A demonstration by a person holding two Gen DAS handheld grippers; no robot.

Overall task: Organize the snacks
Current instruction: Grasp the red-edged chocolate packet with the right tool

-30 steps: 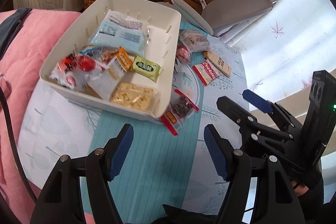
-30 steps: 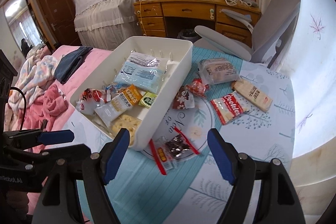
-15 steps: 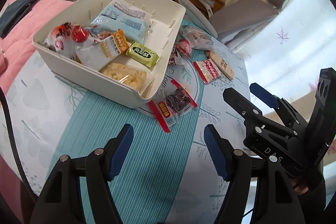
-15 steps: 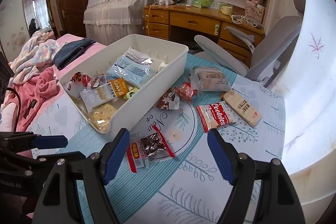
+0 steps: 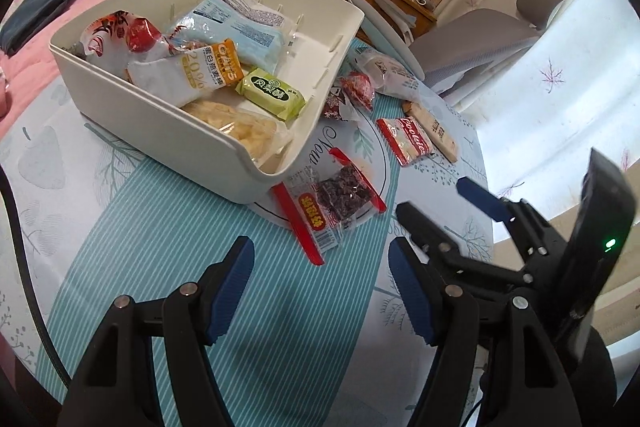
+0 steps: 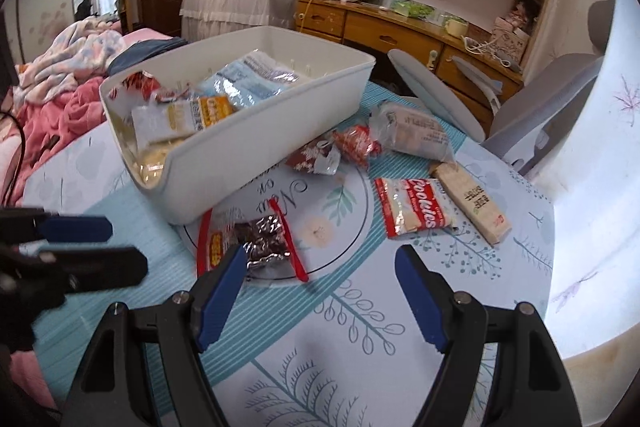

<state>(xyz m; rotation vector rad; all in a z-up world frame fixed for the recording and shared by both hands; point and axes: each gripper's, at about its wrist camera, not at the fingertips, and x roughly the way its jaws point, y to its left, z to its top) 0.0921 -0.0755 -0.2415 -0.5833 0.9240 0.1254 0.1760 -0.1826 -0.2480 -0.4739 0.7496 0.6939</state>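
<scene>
Both grippers have sunk toward the round table with its pale leaf-print cloth (image 6: pixel 460 339) since a second ago, and the snacks loom larger in each view. The left gripper (image 5: pixel 320 291) hangs with its blue-padded fingers spread and nothing between them, over the teal striped part of the cloth. The right gripper (image 6: pixel 320 295) is likewise spread and empty, its left fingertip overlapping, in its own view, the clear red-edged packet of dark dried fruit (image 6: pixel 256 239) that lies just in front of the white plastic bin (image 5: pixel 192 143). The bin holds a light blue bag (image 5: pixel 236 23), an orange-and-white oat bar (image 5: pixel 192 71), a green wrapped cake (image 5: pixel 272 95) and other packets. Outside it, on the cloth, lie a red "Cookies" packet (image 6: pixel 416 211), a tan wrapped bar (image 6: pixel 472 203) just beside it, two small red wrapped sweets (image 6: pixel 352 143) and a clear bag of biscuits (image 6: pixel 416 135).
</scene>
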